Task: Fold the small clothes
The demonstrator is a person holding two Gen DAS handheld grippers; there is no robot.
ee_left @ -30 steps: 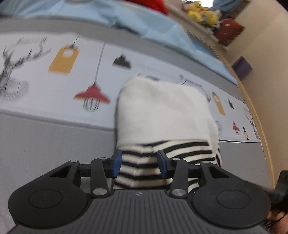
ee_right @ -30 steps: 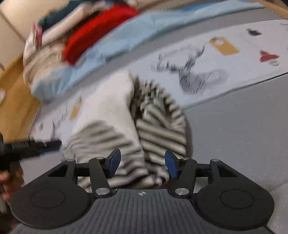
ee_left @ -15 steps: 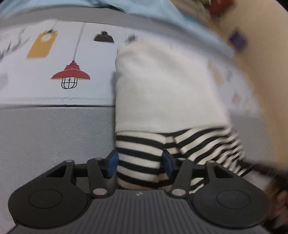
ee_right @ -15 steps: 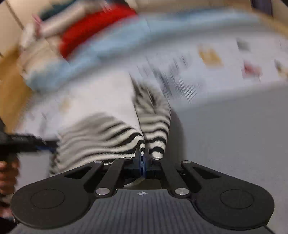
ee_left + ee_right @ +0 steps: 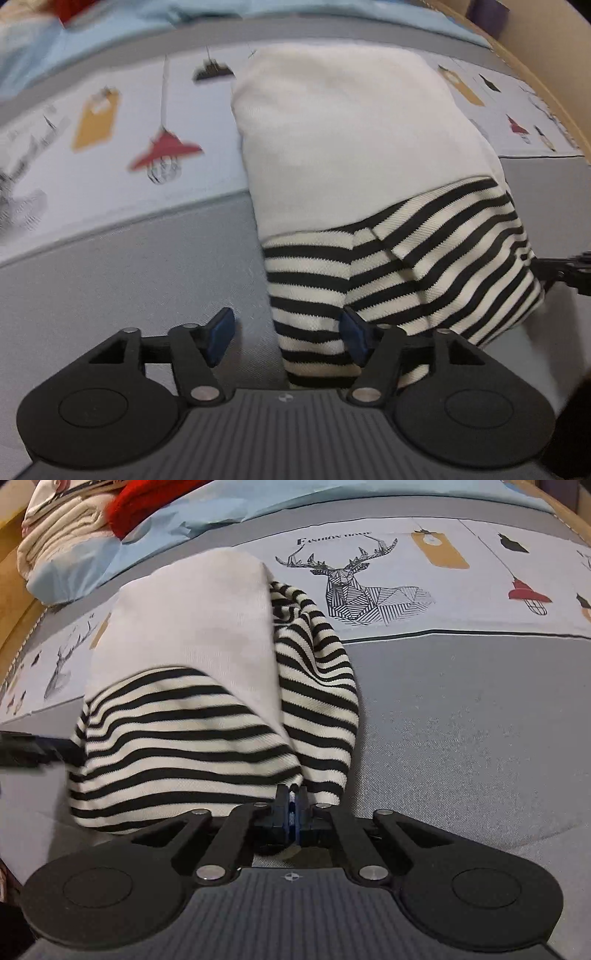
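I am folding a small garment, cream on the body and black-and-white striped at the sleeves and hem. It lies on the grey bed cover, half over the printed band with the deer drawing, which I take as my landmark: seen from my right gripper, the garment sits just left of the deer and reaches toward me from it.

My right gripper has its two blue pads pressed together on the near striped edge, at the corner nearest to the deer. I hold it there because, I think, this edge must be lifted and carried over the cream part to make the next fold. The cloth bunches a little beside the clamp, so the grip takes more than one layer, as far as I can judge.

My left gripper has its fingers well apart. One blue pad touches the striped cuff, the other stands over bare grey cover, and nothing is pinched. I think it waits at the other near corner, the far one from the deer, to close there so both corners rise together.

Beyond the deer band lies a pale blue sheet and a pile of other clothes.
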